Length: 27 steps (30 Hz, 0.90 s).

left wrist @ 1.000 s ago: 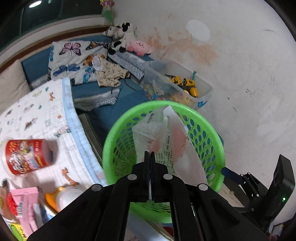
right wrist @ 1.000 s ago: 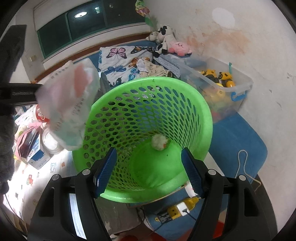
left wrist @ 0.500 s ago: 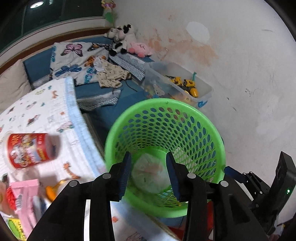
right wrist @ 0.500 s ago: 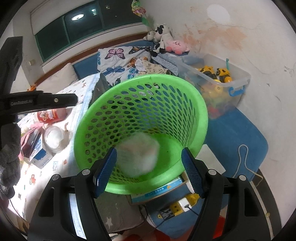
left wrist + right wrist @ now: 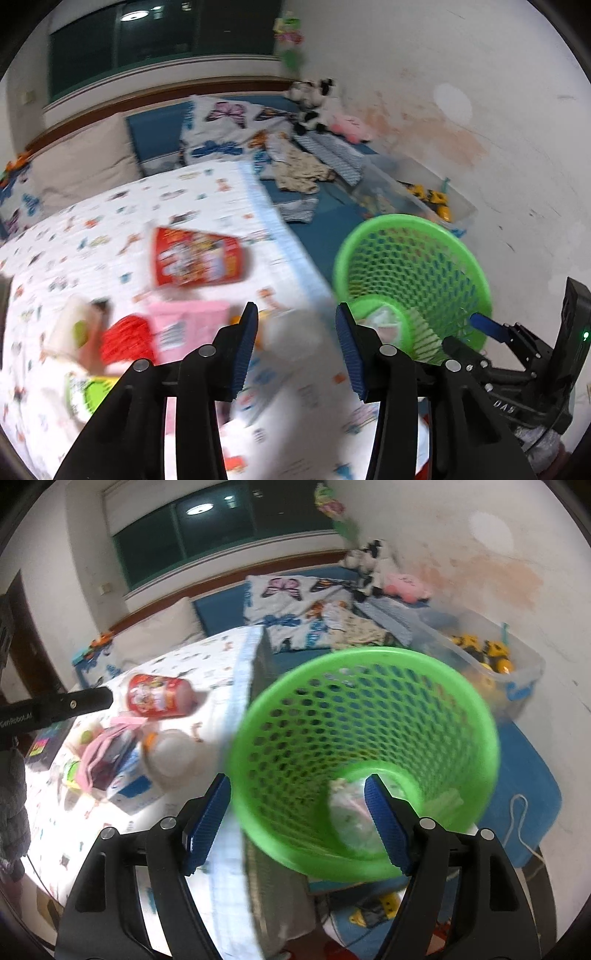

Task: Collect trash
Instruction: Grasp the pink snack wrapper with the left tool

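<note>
A green mesh basket [image 5: 369, 655] stands beside the cloth-covered table [image 5: 92, 236], with a crumpled clear bag [image 5: 351, 805] lying in its bottom. My right gripper [image 5: 297, 781] hovers over the basket's near rim. Its jaws are opening and its pads do not press on the basket. My left gripper [image 5: 295, 314] is over the table's edge, jaws opening with nothing between them. On the table lie a red snack cup [image 5: 199, 258] on its side, a pink packet [image 5: 184, 321] and a blurred white lidded tub [image 5: 170, 753]. The basket [image 5: 424, 258] is to the right of the left gripper.
A clear bin of toys [image 5: 498, 664] sits against the wall behind the basket. A blue mat [image 5: 524, 768] with a white cord lies on the floor to the right. A bench with a butterfly pillow [image 5: 288, 590] and plush toys runs along the back.
My left gripper opened and let the clear bag drop into the basket, then swung left over the table. The right gripper shifted left, so the basket now sits further right in its view.
</note>
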Motion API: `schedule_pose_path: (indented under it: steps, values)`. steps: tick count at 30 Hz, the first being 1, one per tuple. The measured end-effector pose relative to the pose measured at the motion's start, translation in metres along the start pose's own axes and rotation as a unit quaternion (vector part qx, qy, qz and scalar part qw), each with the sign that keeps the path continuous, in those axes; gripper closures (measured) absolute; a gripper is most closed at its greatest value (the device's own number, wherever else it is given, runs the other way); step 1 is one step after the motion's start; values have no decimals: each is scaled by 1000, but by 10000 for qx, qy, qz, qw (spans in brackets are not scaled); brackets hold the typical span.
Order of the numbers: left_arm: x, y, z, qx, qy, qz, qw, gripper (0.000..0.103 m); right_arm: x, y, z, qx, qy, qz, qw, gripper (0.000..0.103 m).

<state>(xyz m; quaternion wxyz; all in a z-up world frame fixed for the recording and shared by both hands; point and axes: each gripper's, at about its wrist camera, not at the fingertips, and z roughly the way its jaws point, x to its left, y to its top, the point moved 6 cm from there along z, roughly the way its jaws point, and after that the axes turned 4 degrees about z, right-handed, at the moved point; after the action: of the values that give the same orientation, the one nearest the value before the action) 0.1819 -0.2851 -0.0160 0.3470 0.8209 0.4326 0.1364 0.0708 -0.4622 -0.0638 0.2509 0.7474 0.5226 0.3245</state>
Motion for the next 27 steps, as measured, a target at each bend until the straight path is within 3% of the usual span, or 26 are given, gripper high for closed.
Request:
schedule_pose_path:
  steps: [3,8,18,27]
  values:
    - [25,-12,-6,3,300,-79,9995,47,18,3,5,-2,134,-130,9998,27]
    - [54,-34,-3,160,462,-249,9985,37,36,5,14,43,263,-247,9993,27]
    - [72,-52,30,570,371,-551,9962,34,54,2,29,208,318,-407,9984,27]
    - [72,-57,38,618,102,-638,9960,67,68,1,45,380,467,-482,9970,27]
